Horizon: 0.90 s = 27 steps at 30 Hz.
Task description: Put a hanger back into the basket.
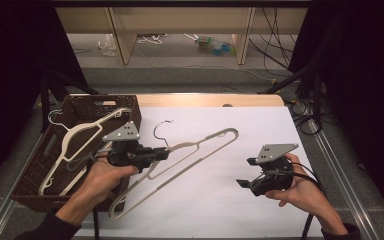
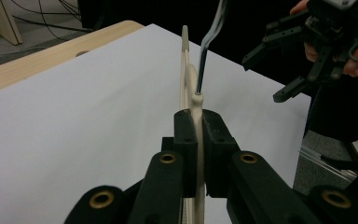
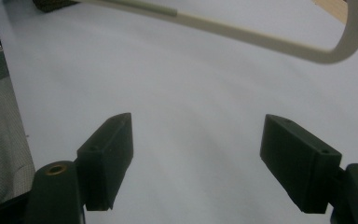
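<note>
A cream plastic hanger [image 1: 190,155] with a metal hook [image 1: 161,131] is held above the white sheet, and my left gripper [image 1: 164,153] is shut on its neck. In the left gripper view the hanger [image 2: 196,107] stands edge-on between the two pads, the hook's wire [image 2: 207,44] rising beyond. My right gripper [image 1: 244,172] is open over the sheet to the right, nothing between its fingers; in its own view the hanger's far end [image 3: 279,44] crosses ahead. A second cream hanger [image 1: 80,135] lies in the brown basket [image 1: 35,180].
The white sheet [image 1: 220,200] covers most of the wooden table [image 1: 205,100]. The wicker basket sits at the left edge. Dark stands and cables [image 1: 305,115] flank the table; shelving legs and clutter lie on the floor behind.
</note>
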Tool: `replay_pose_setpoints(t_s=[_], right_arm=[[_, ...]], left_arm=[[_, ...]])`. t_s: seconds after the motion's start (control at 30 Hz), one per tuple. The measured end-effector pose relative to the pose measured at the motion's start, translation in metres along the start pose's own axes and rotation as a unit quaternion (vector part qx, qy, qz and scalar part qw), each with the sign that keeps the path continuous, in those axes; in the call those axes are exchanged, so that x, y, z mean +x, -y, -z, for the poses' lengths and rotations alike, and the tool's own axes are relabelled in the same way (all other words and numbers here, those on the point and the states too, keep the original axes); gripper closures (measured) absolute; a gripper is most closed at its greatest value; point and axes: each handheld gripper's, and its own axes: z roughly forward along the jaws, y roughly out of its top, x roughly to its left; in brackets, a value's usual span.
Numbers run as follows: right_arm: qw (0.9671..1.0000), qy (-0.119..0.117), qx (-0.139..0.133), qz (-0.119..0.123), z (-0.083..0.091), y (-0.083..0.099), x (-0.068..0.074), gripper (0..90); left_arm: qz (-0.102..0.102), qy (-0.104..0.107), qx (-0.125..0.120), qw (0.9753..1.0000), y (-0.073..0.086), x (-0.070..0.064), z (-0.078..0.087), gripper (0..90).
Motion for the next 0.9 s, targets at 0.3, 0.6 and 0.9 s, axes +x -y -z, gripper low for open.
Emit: replay_pose_setpoints(t_s=[0.3, 0.6, 0.9], right_arm=[[0.9999, 0.0, 0.011, -0.007, -0.004, 0.007, -0.002, 25.6], [0.9996, -0.012, 0.023, -0.011, -0.006, 0.013, -0.003, 25.6], [0.9997, -0.005, 0.015, -0.017, -0.009, 0.017, -0.004, 25.4]], left_arm=[[0.014, -0.028, -0.057, 0.9979, -0.021, 0.011, 0.053, 85.4], [0.018, -0.069, -0.077, 0.9945, -0.043, 0.029, 0.094, 85.4], [0.038, -0.114, -0.086, 0.989, -0.042, 0.056, 0.12, 85.4]])
